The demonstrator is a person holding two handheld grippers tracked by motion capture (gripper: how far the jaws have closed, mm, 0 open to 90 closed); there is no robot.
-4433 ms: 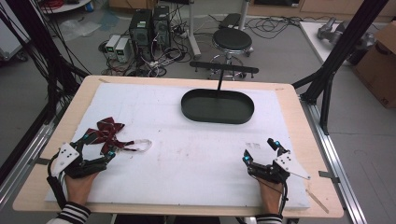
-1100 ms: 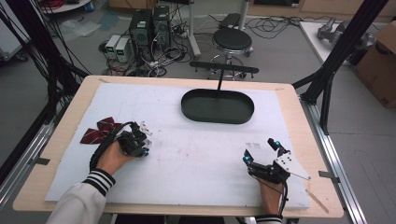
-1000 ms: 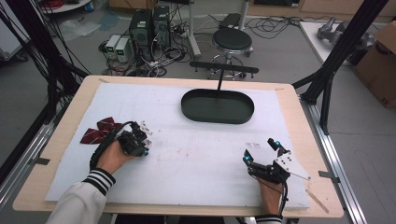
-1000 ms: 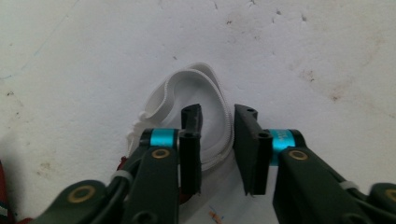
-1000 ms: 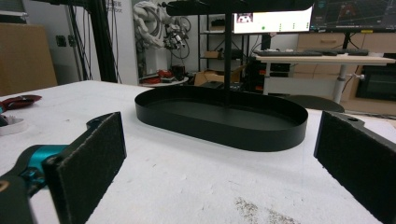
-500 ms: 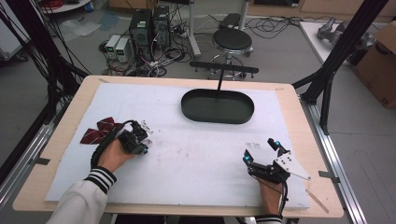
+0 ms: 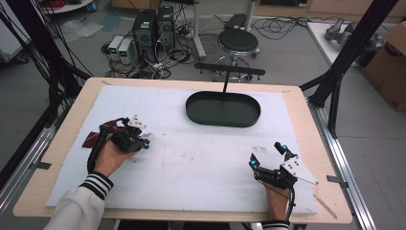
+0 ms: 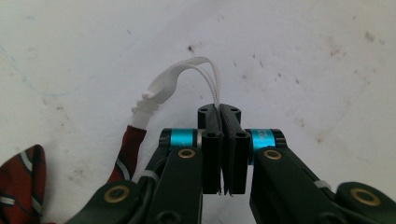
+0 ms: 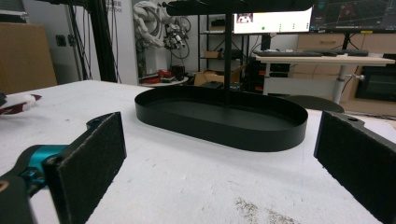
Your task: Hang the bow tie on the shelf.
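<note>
At the near right edge of the white table, the right gripper rests with its jaws spread wide and nothing between them, in the same spot as seconds ago, pointed toward the black oval tray across the board. To the left, the change: the left gripper, which sat at the table's near corner a few seconds back, has come forward over the striped red bow tie, and its jaws have just been closing, pinching the tie's thin white elastic strap tight between the pads. The tie itself lies flat on the table, just left of that hand, with its strap arching up into the grip. The pick-up appears secured; carrying the tie to the tray at the far middle of the table, beneath its T-shaped stand, seems the likely next leg.
</note>
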